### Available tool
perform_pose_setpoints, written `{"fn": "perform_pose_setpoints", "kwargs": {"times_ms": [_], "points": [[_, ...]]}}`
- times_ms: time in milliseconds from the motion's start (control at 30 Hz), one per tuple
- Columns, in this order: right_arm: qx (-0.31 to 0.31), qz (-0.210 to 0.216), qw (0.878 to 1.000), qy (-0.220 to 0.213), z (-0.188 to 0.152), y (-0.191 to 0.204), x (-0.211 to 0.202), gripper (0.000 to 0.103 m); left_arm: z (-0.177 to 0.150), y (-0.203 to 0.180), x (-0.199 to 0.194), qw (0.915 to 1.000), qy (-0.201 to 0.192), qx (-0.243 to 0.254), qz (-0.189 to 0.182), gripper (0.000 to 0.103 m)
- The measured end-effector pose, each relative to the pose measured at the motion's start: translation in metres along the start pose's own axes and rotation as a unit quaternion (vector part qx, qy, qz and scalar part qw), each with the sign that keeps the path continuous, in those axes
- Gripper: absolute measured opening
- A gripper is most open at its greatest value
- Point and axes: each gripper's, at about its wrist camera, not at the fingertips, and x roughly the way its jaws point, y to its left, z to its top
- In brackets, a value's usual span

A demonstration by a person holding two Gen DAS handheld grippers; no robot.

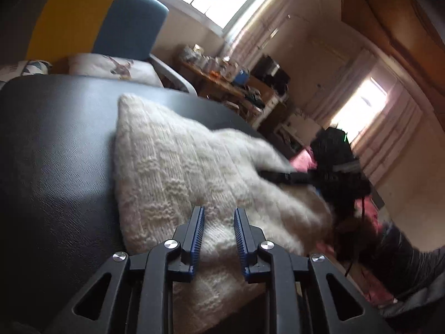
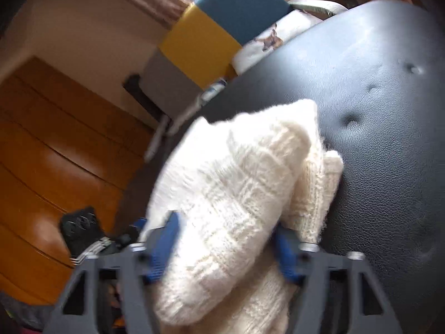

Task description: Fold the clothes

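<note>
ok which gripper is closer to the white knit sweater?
Right. The right gripper has a thick fold of the sweater between its fingers; the left gripper hovers open just above it.

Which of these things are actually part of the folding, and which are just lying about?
Part of the job:
- white knitted sweater
- left gripper, open over it
- right gripper, with a thick fold between its fingers
- black padded surface

Lying about:
- yellow and blue chair
- printed cushion
- cluttered desk

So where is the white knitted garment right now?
The white knitted garment lies on the black padded surface. One bunched part sits between the fingers of the right claw, while the left claw hovers open above it.
</note>
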Motion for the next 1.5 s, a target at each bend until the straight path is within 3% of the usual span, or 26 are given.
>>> {"fn": "perform_pose_setpoints", "kwargs": {"times_ms": [67, 133, 167, 200, 233, 267, 333, 400, 467, 567, 700, 767, 833, 900, 967, 1067, 1200, 1333, 1500], "points": [[-0.043, -0.039, 0.998, -0.003, 0.012, 0.018, -0.002, 0.016, -0.003, 0.0, 0.006, 0.9997, 0.022, 0.011, -0.008, 0.018], [-0.14, -0.117, 0.983, -0.016, 0.022, 0.051, -0.006, 0.016, -0.014, -0.007, 0.014, 0.9976, 0.055, 0.042, 0.001, 0.012], [-0.2, -0.173, 0.964, -0.009, 0.023, 0.063, 0.0, 0.016, -0.02, -0.01, 0.017, 0.9961, 0.07, 0.054, 0.005, 0.012], [-0.263, -0.236, 0.935, 0.009, 0.021, 0.072, 0.011, 0.016, -0.019, -0.01, 0.016, 0.9961, 0.072, 0.05, 0.005, 0.012], [-0.293, -0.276, 0.915, 0.037, 0.019, 0.069, 0.026, 0.016, -0.018, -0.01, 0.016, 0.9962, 0.074, 0.046, 0.005, 0.011], [-0.285, -0.282, 0.914, 0.059, 0.017, 0.054, 0.038, 0.016, -0.017, -0.011, 0.015, 0.9962, 0.076, 0.042, 0.006, 0.011], [-0.204, -0.218, 0.953, 0.039, 0.026, 0.026, 0.028, 0.018, -0.014, -0.012, 0.013, 0.9961, 0.081, 0.035, 0.006, 0.009], [-0.105, -0.134, 0.985, 0.017, 0.035, -0.006, 0.013, 0.023, -0.001, -0.023, 0.004, 0.9965, 0.067, 0.047, -0.014, 0.016], [-0.063, -0.085, 0.994, 0.002, 0.034, -0.028, 0.004, 0.026, 0.014, -0.032, -0.004, 0.9974, 0.035, 0.045, -0.044, 0.019], [-0.04, -0.057, 0.997, -0.017, 0.029, -0.036, -0.001, 0.027, 0.039, -0.046, 0.008, 0.9968, 0.013, 0.055, -0.056, 0.021], [-0.031, -0.041, 0.998, -0.03, 0.024, -0.036, 0.015, 0.032, 0.054, -0.077, 0.053, 0.9923, 0.038, 0.09, -0.077, 0.021], [-0.024, -0.03, 0.999, -0.031, 0.022, -0.038, 0.02, 0.034, 0.049, -0.095, 0.081, 0.9877, 0.067, 0.114, -0.083, 0.021], [-0.021, -0.021, 0.999, -0.031, 0.021, -0.04, 0.02, 0.036, 0.033, -0.108, 0.113, 0.9784, 0.126, 0.13, -0.1, 0.021], [-0.02, -0.014, 0.999, -0.032, 0.02, -0.041, 0.02, 0.037, 0.003, -0.117, 0.139, 0.9681, 0.174, 0.162, -0.078, 0.02], [-0.021, -0.006, 0.999, -0.032, 0.02, -0.041, 0.021, 0.04, -0.015, -0.123, 0.133, 0.9663, 0.138, 0.206, -0.069, 0.02], [-0.026, 0.0, 0.999, -0.024, 0.02, -0.042, 0.02, 0.043, 0.001, -0.11, 0.13, 0.9758, 0.147, 0.14, -0.082, 0.019], [-0.033, -0.012, 0.999, -0.011, 0.023, -0.037, 0.019, 0.049, 0.002, -0.118, 0.106, 0.9759, 0.124, 0.169, -0.062, 0.021], [-0.046, -0.045, 0.998, -0.019, 0.026, -0.027, 0.0, 0.072, 0.009, -0.11, 0.059, 0.9822, 0.071, 0.167, -0.046, 0.022], [-0.079, -0.064, 0.993, -0.059, 0.034, 0.001, -0.029, 0.073, 0.028, -0.068, 0.014, 0.9934, 0.004, 0.114, 0.01, 0.022]]}}
